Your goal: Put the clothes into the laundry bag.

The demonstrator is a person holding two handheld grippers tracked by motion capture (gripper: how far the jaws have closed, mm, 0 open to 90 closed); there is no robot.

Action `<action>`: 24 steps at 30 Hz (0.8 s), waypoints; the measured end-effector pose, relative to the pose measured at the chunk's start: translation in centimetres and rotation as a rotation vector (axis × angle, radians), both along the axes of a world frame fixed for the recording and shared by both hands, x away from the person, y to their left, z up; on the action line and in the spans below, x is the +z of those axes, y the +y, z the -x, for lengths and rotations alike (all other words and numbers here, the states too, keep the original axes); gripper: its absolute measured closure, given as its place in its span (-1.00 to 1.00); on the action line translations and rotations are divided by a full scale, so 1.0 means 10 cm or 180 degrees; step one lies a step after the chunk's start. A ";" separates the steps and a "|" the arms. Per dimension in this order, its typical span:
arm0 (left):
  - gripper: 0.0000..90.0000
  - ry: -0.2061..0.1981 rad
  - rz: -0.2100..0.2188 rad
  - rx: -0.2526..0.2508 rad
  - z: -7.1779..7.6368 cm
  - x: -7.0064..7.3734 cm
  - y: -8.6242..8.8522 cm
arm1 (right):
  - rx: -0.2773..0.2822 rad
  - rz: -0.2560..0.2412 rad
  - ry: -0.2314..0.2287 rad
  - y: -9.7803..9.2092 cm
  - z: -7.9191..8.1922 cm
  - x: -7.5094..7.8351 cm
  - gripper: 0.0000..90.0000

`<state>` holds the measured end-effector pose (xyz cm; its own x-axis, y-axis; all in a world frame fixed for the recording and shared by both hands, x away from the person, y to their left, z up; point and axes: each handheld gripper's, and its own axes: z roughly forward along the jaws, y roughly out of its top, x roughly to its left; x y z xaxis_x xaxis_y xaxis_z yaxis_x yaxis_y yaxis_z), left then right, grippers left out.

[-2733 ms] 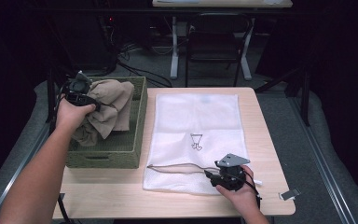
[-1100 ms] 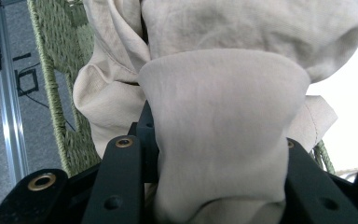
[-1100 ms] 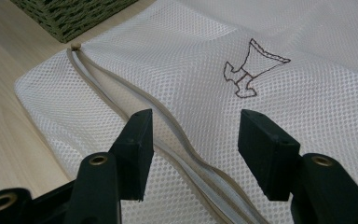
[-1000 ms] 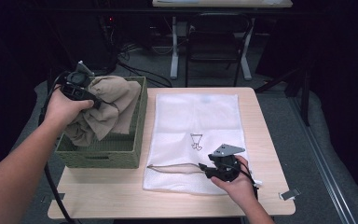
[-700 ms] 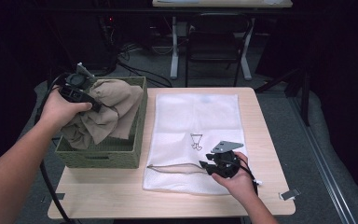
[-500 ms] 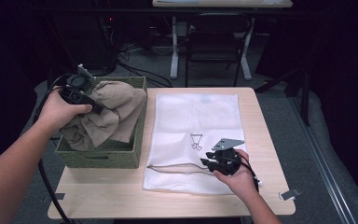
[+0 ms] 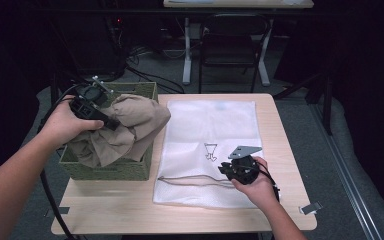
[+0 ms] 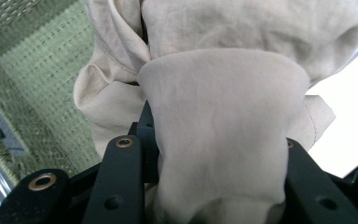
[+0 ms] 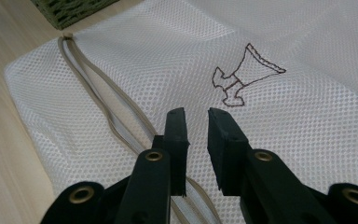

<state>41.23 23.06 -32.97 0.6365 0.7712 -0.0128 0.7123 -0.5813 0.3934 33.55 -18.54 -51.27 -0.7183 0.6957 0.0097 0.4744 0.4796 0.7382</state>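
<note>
A beige garment [image 7: 130, 125] bulges out of the green woven basket [image 7: 105, 170] at the table's left. My left gripper [image 7: 107, 122] is shut on the garment, and the cloth [image 8: 223, 140] drapes over its jaws, with the basket wall [image 8: 42, 84] behind. A white mesh laundry bag [image 7: 210, 125] lies flat on the table's middle, with a small embroidered mark [image 9: 242, 74]. My right gripper [image 7: 225, 169] hovers over the bag's near end, jaws a little apart with nothing between them [image 9: 196, 114]. The bag's tan drawstring [image 9: 98, 98] runs just left of the jaws.
The wooden table [image 7: 280, 130] has bare strips to the right of the bag and along the front. A small clip [image 7: 311, 207] lies at the front right corner. A chair [image 7: 230, 45] and floor cables stand beyond the far edge.
My left gripper has lifted the garment higher out of the basket and carried it toward the bag. My right gripper has shifted slightly forward over the bag's near end.
</note>
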 end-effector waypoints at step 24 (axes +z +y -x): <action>0.40 -0.0024 0.0088 -0.0353 0.27 0.06 -0.28 | 0.0298 0.0403 0.0075 0.24 -0.03 -0.28 0.49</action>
<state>38.53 20.25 -32.34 0.7180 0.6954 -0.0281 0.6411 -0.6452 0.4156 33.81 -16.18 -54.02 -0.7806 0.6225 -0.0560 0.4399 0.6109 0.6583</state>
